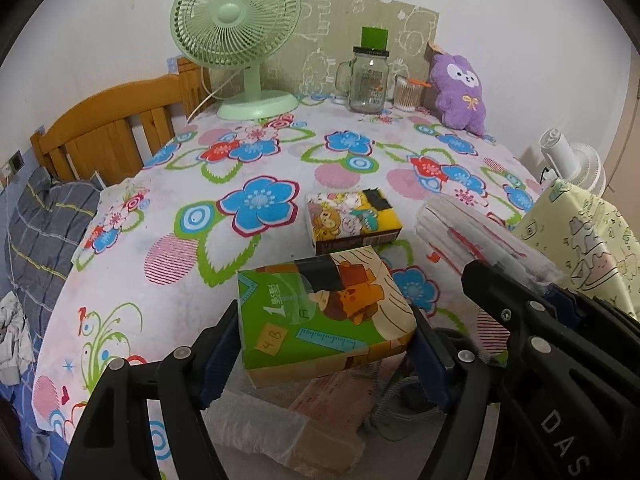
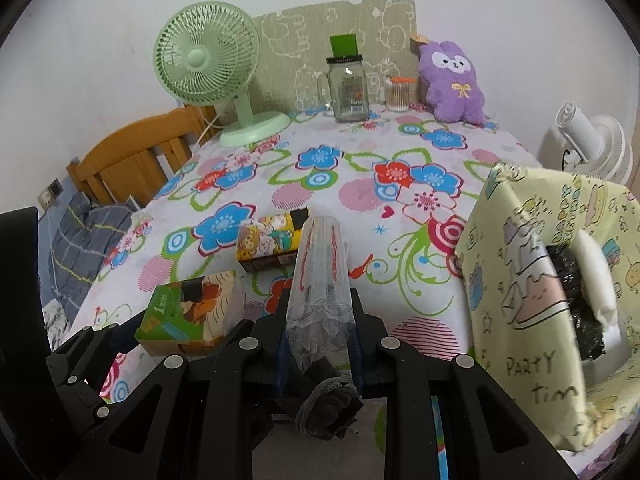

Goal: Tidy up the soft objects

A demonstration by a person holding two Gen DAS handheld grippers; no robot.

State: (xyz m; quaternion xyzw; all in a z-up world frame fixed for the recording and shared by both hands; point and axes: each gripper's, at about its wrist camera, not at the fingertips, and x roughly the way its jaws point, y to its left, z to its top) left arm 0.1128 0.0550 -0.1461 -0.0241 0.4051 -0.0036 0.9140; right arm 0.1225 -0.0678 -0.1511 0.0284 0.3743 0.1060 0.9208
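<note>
Left fingers [image 1: 218, 354]: clamp glossy boxy tissue pack [image 1: 320, 316].
Right fingers [image 2: 356, 344]: pinch crinkly clear-wrapped pack [image 2: 320, 272], angled downward.

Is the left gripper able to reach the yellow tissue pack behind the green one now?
Probably not yet. The left gripper is shut on the green tissue pack, which fills its jaws and sits directly before the yellow tissue pack; otherwise the floral cloth between is bare.

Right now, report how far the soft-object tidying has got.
Done: nothing visibly put away. In hand: the left hand-held gripper clamps the green tissue pack; the right hand-held gripper clamps a clear plastic pack. Left: the yellow tissue pack on the tablecloth.
</note>
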